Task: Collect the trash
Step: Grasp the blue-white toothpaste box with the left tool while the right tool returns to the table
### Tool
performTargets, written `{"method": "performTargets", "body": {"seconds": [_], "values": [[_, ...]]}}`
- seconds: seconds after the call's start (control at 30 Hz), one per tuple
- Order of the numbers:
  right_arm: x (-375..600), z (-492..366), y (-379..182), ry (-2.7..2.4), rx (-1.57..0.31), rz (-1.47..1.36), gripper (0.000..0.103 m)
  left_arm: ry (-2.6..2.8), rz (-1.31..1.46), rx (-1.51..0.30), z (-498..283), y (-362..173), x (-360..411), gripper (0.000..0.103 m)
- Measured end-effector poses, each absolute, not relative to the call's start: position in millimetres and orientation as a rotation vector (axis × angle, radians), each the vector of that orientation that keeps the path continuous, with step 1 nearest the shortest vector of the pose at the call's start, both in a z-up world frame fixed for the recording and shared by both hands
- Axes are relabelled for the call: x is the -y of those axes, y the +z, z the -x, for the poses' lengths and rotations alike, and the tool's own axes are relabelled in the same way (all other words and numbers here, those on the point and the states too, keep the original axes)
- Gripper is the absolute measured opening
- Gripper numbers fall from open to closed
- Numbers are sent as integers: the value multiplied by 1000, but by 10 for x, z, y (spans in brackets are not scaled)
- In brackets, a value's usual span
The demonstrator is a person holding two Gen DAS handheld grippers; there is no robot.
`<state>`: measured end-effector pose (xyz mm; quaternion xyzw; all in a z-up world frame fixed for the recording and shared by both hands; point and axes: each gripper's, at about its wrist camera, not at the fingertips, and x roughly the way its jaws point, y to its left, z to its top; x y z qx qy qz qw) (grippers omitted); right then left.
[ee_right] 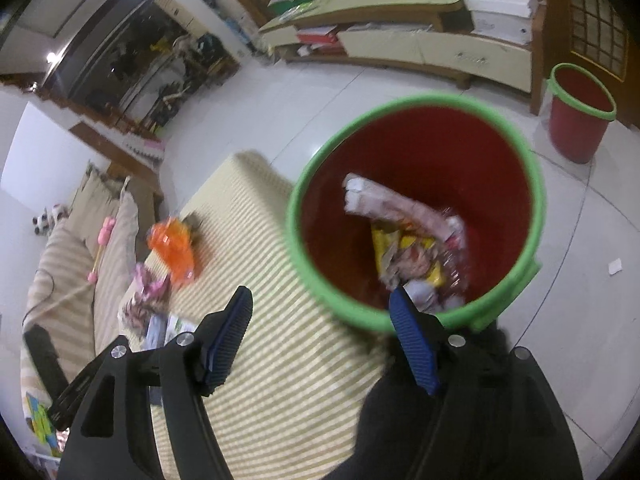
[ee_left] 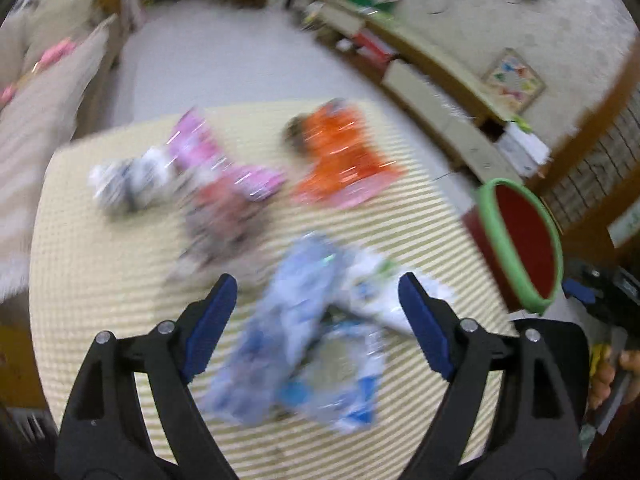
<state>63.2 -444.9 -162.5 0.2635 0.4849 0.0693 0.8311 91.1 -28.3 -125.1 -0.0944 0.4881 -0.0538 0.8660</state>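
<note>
Left gripper (ee_left: 318, 304) jaws apart over blue wrapper (ee_left: 296, 344) | right gripper (ee_right: 324, 332) apart, empty, by bin (ee_right: 416, 100) | we lower, centre wrapper, close firmly.

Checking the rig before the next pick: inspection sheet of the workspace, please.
Surface: striped yellow mat on a pale tiled floor.
Job's things: blue-white wrapper, orange wrapper, pink wrapper and crumpled white wrapper lie loose on the mat; red bin with green rim beside the mat already holds wrappers.
Clutter: second red bin farther off; paper scrap on the floor.
Grippers: left gripper open over the blue-white wrapper, contact unclear through blur; right gripper open, empty, at the bin's near rim.
Cables: thin cord on the striped sofa.
Surroundings: low cabinet along the wall.
</note>
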Motion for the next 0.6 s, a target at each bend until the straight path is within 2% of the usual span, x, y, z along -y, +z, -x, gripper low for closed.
{"method": "performTargets", "body": {"seconds": [0.2, 0.3, 0.33, 0.4, 0.43, 0.6], "values": [[3971, -566, -1631, 227, -1082, -494, 69, -141, 172, -1105, -940, -1523, 187, 78], [3757, -526, -1553, 260, -1086, -436, 69, -159, 167, -1138, -1050, -1659, 263, 65], [3682, -511, -1512, 269, -1084, -414, 69, -168, 174, -1147, -1075, -1699, 276, 50], [3597, -499, -1455, 283, -1080, -388, 69, -176, 189, -1137, -1052, -1722, 269, 46], [3556, -503, -1430, 291, -1078, -377, 69, -177, 191, -1131, -1013, -1722, 260, 40], [3279, -638, -1334, 333, -1067, -340, 69, -145, 231, -1079, -667, -1564, 62, 40]]}}
